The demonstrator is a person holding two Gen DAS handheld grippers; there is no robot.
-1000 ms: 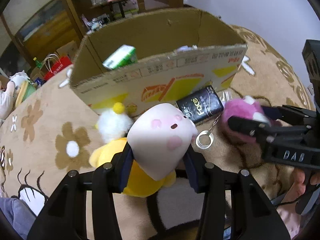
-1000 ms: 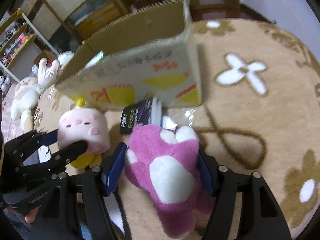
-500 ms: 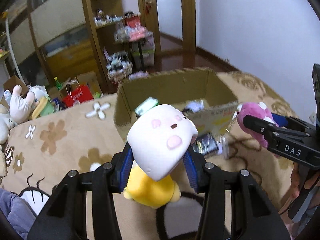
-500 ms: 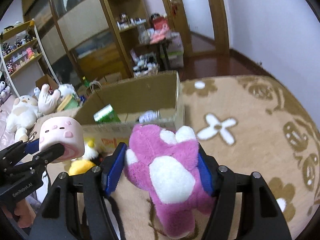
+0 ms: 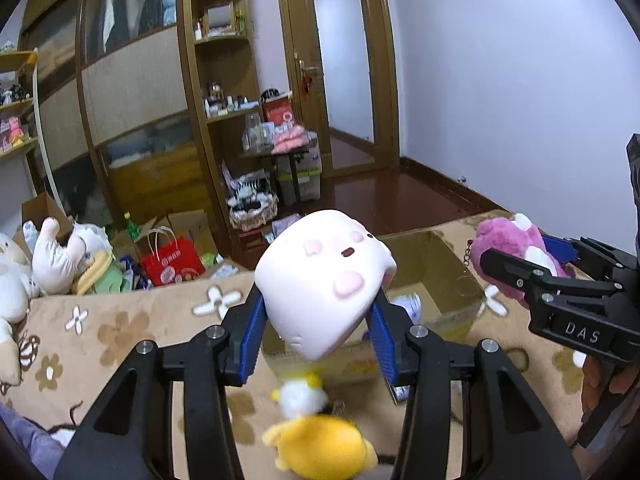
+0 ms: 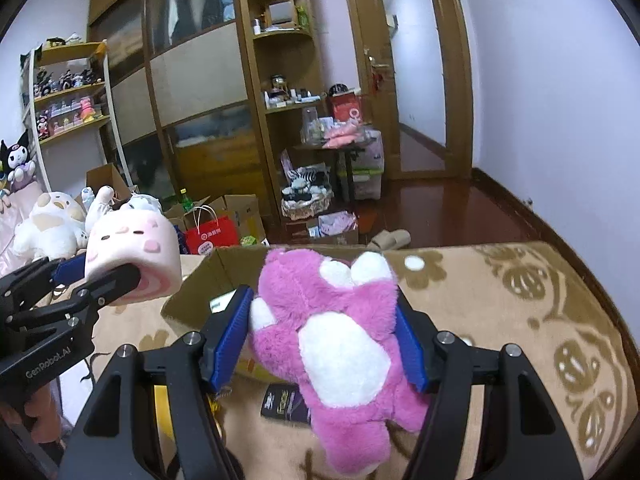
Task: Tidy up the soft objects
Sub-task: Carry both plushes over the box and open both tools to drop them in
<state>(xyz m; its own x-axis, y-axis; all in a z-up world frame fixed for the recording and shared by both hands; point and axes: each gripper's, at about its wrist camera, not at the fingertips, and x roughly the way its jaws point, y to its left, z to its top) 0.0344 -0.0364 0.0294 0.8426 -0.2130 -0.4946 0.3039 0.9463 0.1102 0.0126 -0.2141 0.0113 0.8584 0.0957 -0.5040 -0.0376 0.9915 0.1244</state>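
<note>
Both our grippers have risen since a second ago: the toys that sat low by the cardboard box now ride above it, and the room behind has come into view. Nearest us, our left gripper (image 5: pixel 318 330) has its blue-padded fingers (image 5: pixel 251 330) pressed against the sides of the pale pink marshmallow-shaped plush with a small face (image 5: pixel 325 280), holding it in the air. Below it, on the beige flower-patterned carpet (image 5: pixel 120 332), lies the yellow-and-white plush chick (image 5: pixel 316 436), blurred and apart from the fingers. Our right gripper (image 6: pixel 326 340) clamps the magenta and white furry plush bear (image 6: pixel 332 344) between its blue pads, the bear's legs dangling below the fingers. Under it a small black packet with printed lettering (image 6: pixel 282 400) lies on the carpet, just beside the open brown cardboard box (image 5: pixel 448 276). From the left wrist view the box sits beyond and below both toys, with pale items inside that we cannot make out. Further off to the left, a red paper shopping bag with white handles (image 5: pixel 172 260) stands on the floor beside a heap of white stuffed animals (image 5: pixel 52 256). Farthest back are the tall wooden shelf unit (image 5: pixel 224 92) and the wooden door with a glass panel (image 5: pixel 340 72).
</note>
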